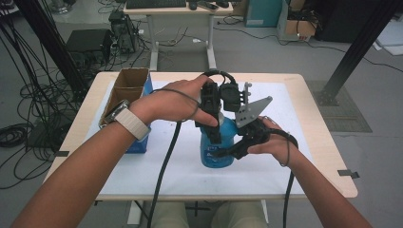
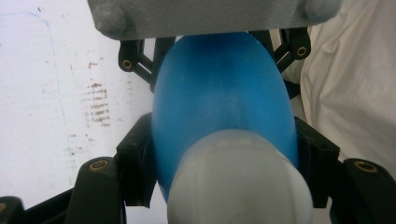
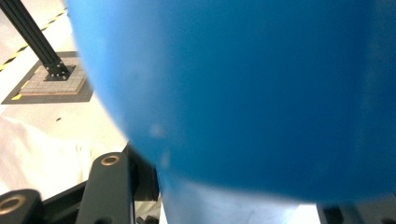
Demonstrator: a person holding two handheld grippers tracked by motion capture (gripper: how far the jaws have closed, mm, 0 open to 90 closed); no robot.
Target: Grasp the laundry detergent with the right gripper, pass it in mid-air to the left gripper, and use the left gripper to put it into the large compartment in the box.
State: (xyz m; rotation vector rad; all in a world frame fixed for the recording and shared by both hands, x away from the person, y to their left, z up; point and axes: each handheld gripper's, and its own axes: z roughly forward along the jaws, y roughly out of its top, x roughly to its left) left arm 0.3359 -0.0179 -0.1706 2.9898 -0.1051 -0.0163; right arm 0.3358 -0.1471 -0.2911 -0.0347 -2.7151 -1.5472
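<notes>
- The tabletop (image 1: 304, 95) has a white sheet over its middle, and all the work is on this sheet.
- A cardboard box (image 1: 127, 90) stands at the left side of the tabletop, open at the top, with a blue lower part. It is well apart from the bottle.
- The blue bottle (image 1: 216, 149) stands upright near the middle of the sheet, toward the person's side. It has a white cap (image 2: 240, 186) on the neck, and a label on the front that is too small to read.
- The left tool (image 1: 214, 126) comes from above, held by the left hand (image 1: 173, 102). In the left gripper view its black jaws are closed on the upper part of the bottle, one on each side, just behind the cap.
- The right tool (image 1: 230, 152) comes from the right side, held by the right hand (image 1: 271, 142). Its jaws are clamped on the body of the bottle, lower than the left tool. In the right gripper view the blue wall of the bottle is very close and blurred.
- Cables (image 1: 164, 166) hang from both tools toward the person.
</notes>
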